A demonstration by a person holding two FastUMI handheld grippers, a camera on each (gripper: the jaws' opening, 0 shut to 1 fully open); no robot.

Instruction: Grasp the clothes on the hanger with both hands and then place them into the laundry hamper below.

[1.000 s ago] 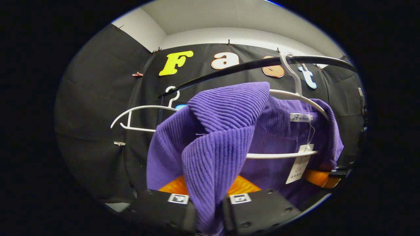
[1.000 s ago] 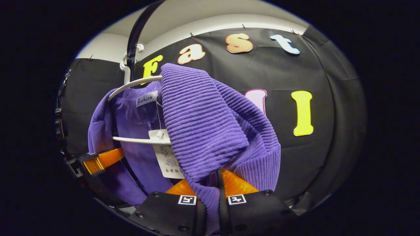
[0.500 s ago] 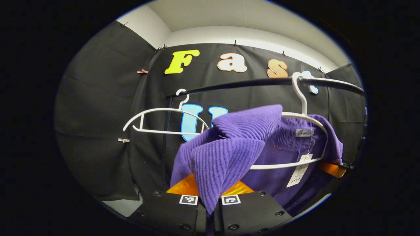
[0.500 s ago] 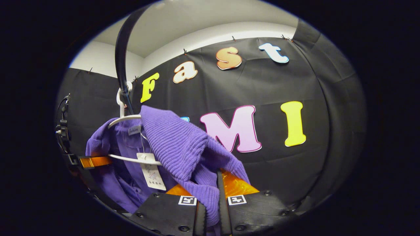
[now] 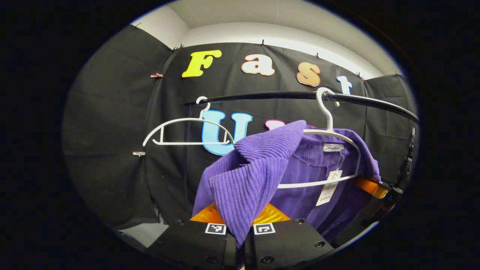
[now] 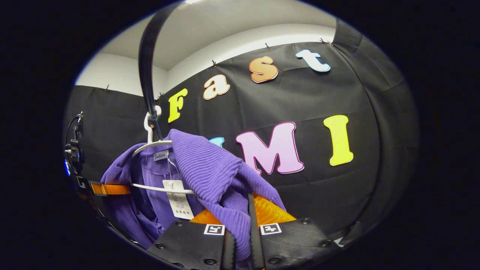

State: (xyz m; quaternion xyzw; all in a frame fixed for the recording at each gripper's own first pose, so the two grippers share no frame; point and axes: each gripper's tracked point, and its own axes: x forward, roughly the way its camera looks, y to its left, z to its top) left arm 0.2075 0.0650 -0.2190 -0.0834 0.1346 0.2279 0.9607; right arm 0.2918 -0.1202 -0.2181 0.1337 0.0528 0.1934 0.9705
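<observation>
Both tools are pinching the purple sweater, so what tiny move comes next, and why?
Probably pull both shoulders outward and down. The left tool and right tool each clamp a fold of the purple sweater, but it still drapes on the white hanger hooked over the black rail.

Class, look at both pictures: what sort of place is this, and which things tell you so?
Probably a staged laundry booth: a black cloth wall, a clothes rail with white hangers, and a purple sweater.

Left claw (image 5: 240, 225) clamped tight, both fingers pinching purple knit. Right claw (image 6: 242, 225) likewise clamped, fingers nearly meeting.
</observation>
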